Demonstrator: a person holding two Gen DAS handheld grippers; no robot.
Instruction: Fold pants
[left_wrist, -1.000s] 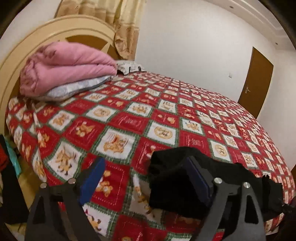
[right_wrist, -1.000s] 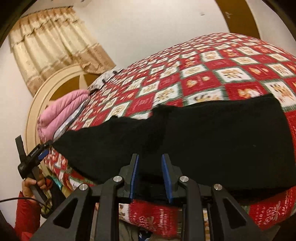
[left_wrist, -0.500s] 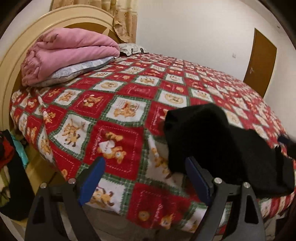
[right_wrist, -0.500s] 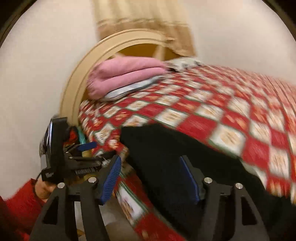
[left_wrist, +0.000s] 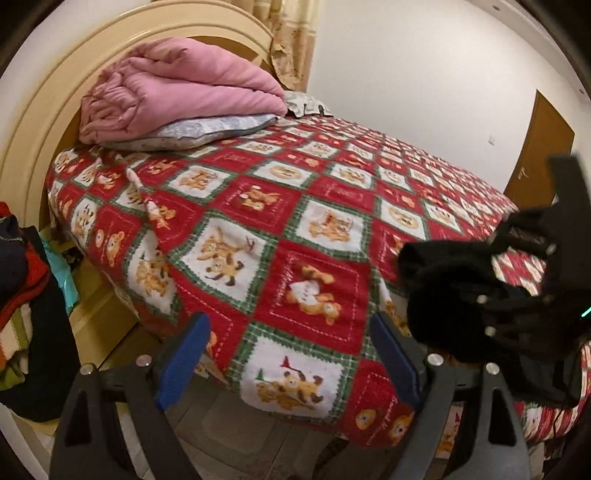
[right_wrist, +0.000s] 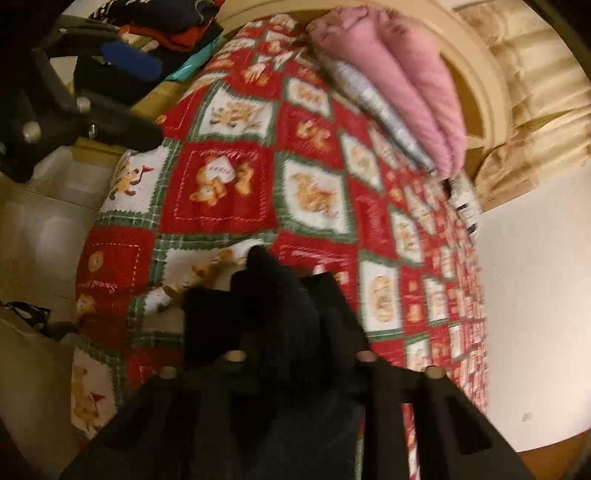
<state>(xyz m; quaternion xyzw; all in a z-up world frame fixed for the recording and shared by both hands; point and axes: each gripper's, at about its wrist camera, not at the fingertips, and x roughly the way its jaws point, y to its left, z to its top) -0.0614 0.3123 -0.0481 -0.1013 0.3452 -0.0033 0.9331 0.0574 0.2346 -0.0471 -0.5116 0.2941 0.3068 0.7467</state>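
A bed under a red patchwork bedspread (left_wrist: 266, 206) fills the space ahead of the tool. Far beyond it, a folded pink quilt (left_wrist: 177, 85) sits on a grey pillow (left_wrist: 207, 129) against the cream headboard (left_wrist: 48, 110). Clothes pile (left_wrist: 18, 280) off left.

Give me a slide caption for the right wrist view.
Right tool clamped on bunched black pants above the teddy-bear bedspread, pink quilt by the headboard.

The left gripper (left_wrist: 290, 363) has black angular arms, silver screws and blue pads (left_wrist: 183, 362); the right gripper (right_wrist: 291, 314) is black too.
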